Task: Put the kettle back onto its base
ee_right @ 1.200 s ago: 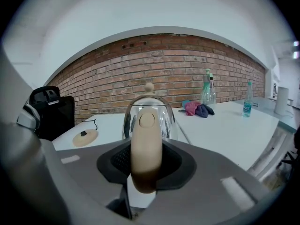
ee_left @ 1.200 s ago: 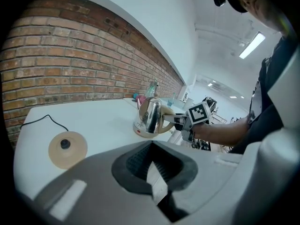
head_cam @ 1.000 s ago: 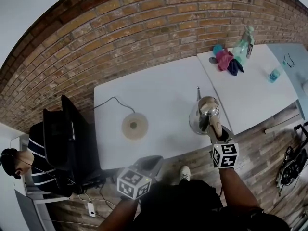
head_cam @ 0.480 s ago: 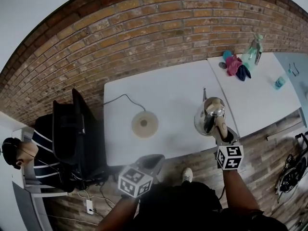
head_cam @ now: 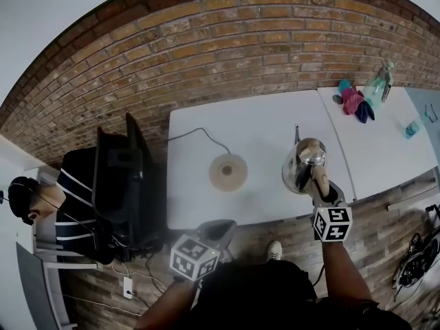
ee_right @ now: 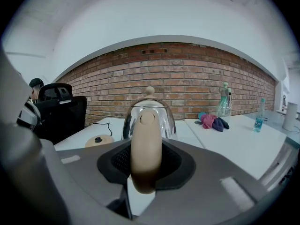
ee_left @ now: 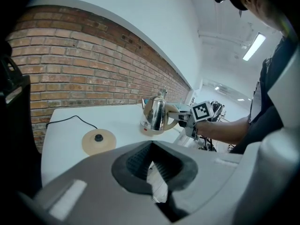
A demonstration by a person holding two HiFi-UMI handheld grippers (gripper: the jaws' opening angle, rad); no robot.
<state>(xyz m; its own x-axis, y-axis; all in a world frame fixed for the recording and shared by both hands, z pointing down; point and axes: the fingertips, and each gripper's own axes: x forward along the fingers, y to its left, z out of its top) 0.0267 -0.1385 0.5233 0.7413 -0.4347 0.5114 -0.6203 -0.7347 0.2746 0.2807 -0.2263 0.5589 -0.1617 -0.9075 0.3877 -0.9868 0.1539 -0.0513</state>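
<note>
The shiny steel kettle (head_cam: 302, 165) with a beige handle (ee_right: 146, 144) is at the right front of the white table (head_cam: 261, 126); whether it rests on the table or hangs just above it I cannot tell. My right gripper (head_cam: 317, 184) is shut on that handle, and the kettle's body (ee_right: 149, 118) rises right behind the jaws. The round beige base (head_cam: 228, 172) lies to the kettle's left, its black cord (head_cam: 199, 137) running to the back edge. My left gripper (head_cam: 214, 231) hovers open and empty off the table's front edge, looking at the base (ee_left: 98, 141) and the kettle (ee_left: 154, 115).
A second white table (head_cam: 385, 150) adjoins on the right, carrying crumpled cloths (head_cam: 355, 102), a spray bottle (head_cam: 379, 82) and a small bottle (head_cam: 412, 128). A black office chair (head_cam: 124, 184) and a seated person (head_cam: 48, 205) are left of the table. A brick wall (head_cam: 227, 60) stands behind.
The head view has shifted, so everything sits further right in it. The kettle, held in my right gripper, is now closer to the base. The left gripper has stayed where it was.
</note>
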